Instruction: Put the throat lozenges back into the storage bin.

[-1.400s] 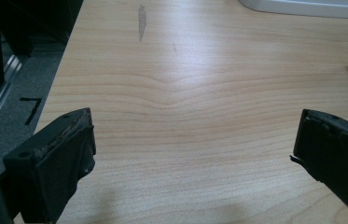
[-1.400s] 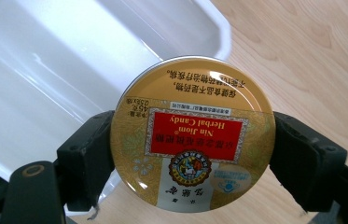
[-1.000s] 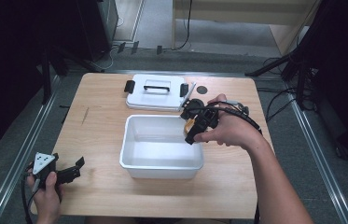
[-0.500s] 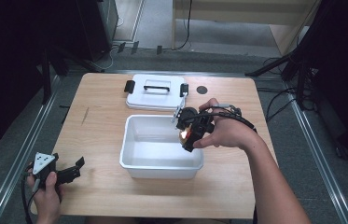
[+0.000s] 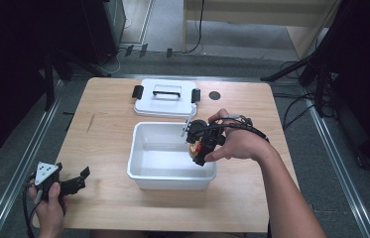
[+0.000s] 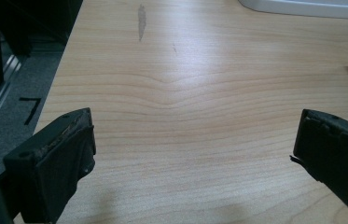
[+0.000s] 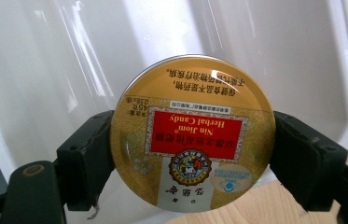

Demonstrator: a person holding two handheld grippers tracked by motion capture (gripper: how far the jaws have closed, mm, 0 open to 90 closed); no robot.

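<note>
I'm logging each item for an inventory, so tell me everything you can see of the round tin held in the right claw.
The round tin is a flat, glossy, metal-looking disc with a gold lid. A red panel reads "Nin Jiom Herbal Candy", upside down in the right gripper view, with Chinese text, a round emblem and a small seal. The right claw grips its rim on opposite sides, lid facing that camera. It hangs over the white plastic bin, near the bin's right wall; whether it touches the bin is unclear.

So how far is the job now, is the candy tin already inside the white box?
Done: the white box stands open, its lid lying behind it on the table. In hand: the right gripper grips the candy tin over the box's right side, not yet released. Left: probably dropping it in and closing the lid. The left gripper is open, apart.
</note>
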